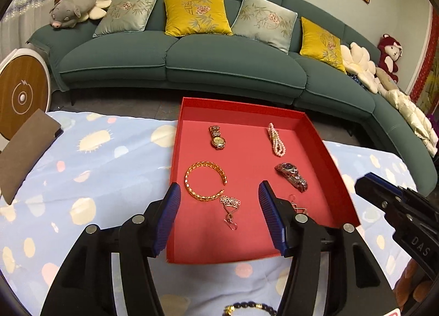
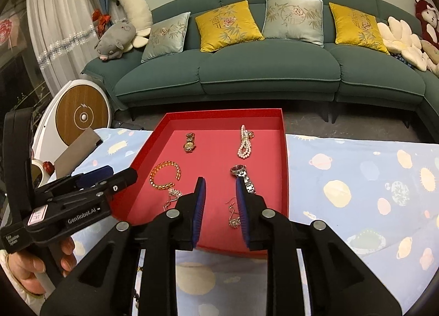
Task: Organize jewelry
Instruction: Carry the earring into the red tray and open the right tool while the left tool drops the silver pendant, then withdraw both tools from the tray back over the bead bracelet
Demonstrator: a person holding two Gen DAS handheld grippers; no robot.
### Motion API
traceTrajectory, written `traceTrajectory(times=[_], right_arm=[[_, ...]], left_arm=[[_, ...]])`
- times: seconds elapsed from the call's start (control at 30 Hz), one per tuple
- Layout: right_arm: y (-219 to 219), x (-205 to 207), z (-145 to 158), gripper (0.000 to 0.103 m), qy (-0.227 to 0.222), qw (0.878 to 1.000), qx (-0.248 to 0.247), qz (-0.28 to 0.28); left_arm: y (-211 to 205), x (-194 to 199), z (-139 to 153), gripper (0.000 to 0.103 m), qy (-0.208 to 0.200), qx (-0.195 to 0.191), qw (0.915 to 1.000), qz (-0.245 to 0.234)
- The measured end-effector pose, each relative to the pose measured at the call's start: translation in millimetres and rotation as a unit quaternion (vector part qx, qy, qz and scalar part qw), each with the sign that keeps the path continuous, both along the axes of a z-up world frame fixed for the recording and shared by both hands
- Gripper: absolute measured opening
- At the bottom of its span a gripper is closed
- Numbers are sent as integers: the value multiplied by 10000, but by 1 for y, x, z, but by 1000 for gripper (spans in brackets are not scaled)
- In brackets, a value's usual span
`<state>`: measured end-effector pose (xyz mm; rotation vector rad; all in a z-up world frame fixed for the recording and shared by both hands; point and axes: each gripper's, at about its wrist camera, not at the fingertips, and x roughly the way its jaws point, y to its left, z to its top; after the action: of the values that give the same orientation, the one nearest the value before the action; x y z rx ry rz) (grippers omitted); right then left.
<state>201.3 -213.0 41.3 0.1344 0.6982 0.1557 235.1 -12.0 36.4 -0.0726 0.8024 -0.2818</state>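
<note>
At the very bottom edge of the left wrist view, under the tool, lies a dark beaded bracelet with a gold clasp [image 1: 251, 308], resting on the pale blue planet-print cloth [image 1: 90, 167] outside the shallow red cardboard tray [image 1: 315, 126]; it is cut off, so its full shape cannot be made out. The left gripper [image 1: 219, 200] is spread wide with nothing between its blue ribbed pads [image 1: 171, 206], hovering over the tray's near end above a small rose-gold flower earring [image 1: 230, 206]. The right gripper [image 2: 221, 200] is parted too and empty, its pads flanking the matching rose-gold earring [image 2: 233, 215] in its own view.

Inside the tray, spaced apart, lie a gold link watch [image 1: 217, 137], a coiled pink pearl strand [image 1: 277, 140], an open gold chain bangle [image 1: 204, 180] and a silver metal watch [image 1: 292, 174].

The step in hand looks like laying out the pieces, with most already placed and the beaded bracelet likely left to bring in. That would call for drawing the left tool back and down to pinch the beads, a thin, slippery grasp.

The second earring is half hidden behind the left tool's right finger. A brown flat pad [image 1: 24, 151] lies at the cloth's left edge; what it is stays unclear.
</note>
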Motion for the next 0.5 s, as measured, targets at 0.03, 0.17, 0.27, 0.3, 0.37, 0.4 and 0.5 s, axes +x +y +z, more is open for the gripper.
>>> traceTrajectory(times=[0.03,0.17,0.27,0.3,0.37,0.4,0.5], right_arm=[[1,-10,5,23,-39,10000,-57,29],[3,-54,19,23,-152,9996,-197,133],[4,-85,18,23,-87,9997,-124,170],[4,-94,15,23,-32,9998,-79,181],[4,-111,7,23,89,9998,-8,181],[6,-118,4,23,147,9997,16,177],[11,-138,-10,23,301,9993,40,234]], left_arm=[[3,-5,5,57,-32,-8,10000,8],[11,-34,22,57,-131,2,9999,-35],[17,-61,25,57,-105,-43,9999,-55],[19,-71,24,57,-104,-7,9999,-54],[22,-88,20,57,-80,128,9999,-42],[23,-96,17,57,-65,181,9998,-40],[27,-116,10,57,86,184,9998,-77]])
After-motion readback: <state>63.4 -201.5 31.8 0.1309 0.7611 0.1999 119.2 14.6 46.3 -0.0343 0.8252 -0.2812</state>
